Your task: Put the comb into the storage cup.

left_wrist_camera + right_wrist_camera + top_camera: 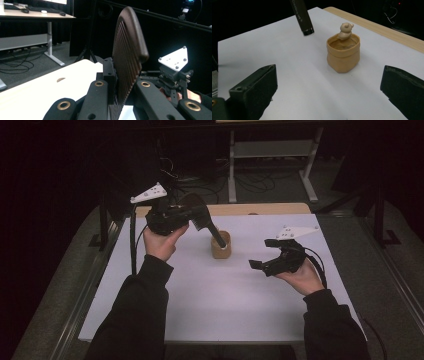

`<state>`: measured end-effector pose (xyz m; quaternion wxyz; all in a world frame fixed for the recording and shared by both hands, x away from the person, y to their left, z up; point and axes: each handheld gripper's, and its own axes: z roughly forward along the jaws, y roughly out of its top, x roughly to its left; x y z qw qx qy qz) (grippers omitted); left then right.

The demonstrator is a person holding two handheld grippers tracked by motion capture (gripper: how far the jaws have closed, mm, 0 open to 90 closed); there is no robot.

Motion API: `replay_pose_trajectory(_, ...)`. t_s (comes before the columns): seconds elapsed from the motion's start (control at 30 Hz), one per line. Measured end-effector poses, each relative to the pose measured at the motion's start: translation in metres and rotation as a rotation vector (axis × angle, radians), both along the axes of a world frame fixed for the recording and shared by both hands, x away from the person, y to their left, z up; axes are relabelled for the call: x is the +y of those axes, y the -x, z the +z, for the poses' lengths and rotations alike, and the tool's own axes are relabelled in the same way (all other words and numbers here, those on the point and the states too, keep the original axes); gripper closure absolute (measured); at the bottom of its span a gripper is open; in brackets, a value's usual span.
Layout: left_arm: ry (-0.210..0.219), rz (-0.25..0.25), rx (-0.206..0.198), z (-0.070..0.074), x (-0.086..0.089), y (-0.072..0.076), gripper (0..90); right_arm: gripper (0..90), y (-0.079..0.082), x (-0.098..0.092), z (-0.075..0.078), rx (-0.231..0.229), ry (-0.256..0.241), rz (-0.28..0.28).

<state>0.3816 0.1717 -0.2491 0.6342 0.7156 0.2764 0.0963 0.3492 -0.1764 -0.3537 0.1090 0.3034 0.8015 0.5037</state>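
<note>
Left gripper (122, 100) clamps a ribbed brown comb (127, 55) above a tan pot (343, 52).

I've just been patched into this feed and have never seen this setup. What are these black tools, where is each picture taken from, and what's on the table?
No robot here: a person holds a hand-held gripper in each hand. The high view looks down on the white table from the person's side. The other two pictures come from cameras riding on each gripper, looking along its black jaws.

The left gripper is shut on a dark brush, clamped at its ribbed head; the handle slants down toward a small tan cup. That cup stands on the table and has a little bear figure at its rim. The right gripper hovers open and empty, facing the cup.
</note>
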Motion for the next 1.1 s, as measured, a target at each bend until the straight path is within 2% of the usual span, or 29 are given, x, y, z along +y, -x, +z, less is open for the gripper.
replay_pose_trajectory(0.1, -0.004, 0.002, -0.006, 0.001, 0.0, -0.003, 85.2, 0.5, 0.003, -0.003, -0.003, 0.003, -0.001, -0.003)
replay_pose_trajectory(0.3, 0.037, -0.003, -0.004, 0.0, 0.003, -0.01, 85.2, 0.2, 0.009, -0.009, -0.008, 0.005, 0.0, -0.008)
replay_pose_trajectory(0.5, 0.011, 0.012, -0.004, -0.001, 0.003, -0.016, 85.2, 0.0, 0.015, -0.016, -0.017, 0.012, 0.002, -0.016)
replay_pose_trajectory(0.9, 0.008, 0.033, 0.005, -0.004, 0.004, -0.028, 85.2, 0.0, 0.026, -0.039, -0.026, 0.013, -0.049, -0.062)
replay_pose_trajectory(1.1, 0.007, 0.045, 0.01, -0.003, 0.005, -0.034, 85.2, 0.0, 0.03, -0.048, -0.03, 0.02, -0.057, -0.077)
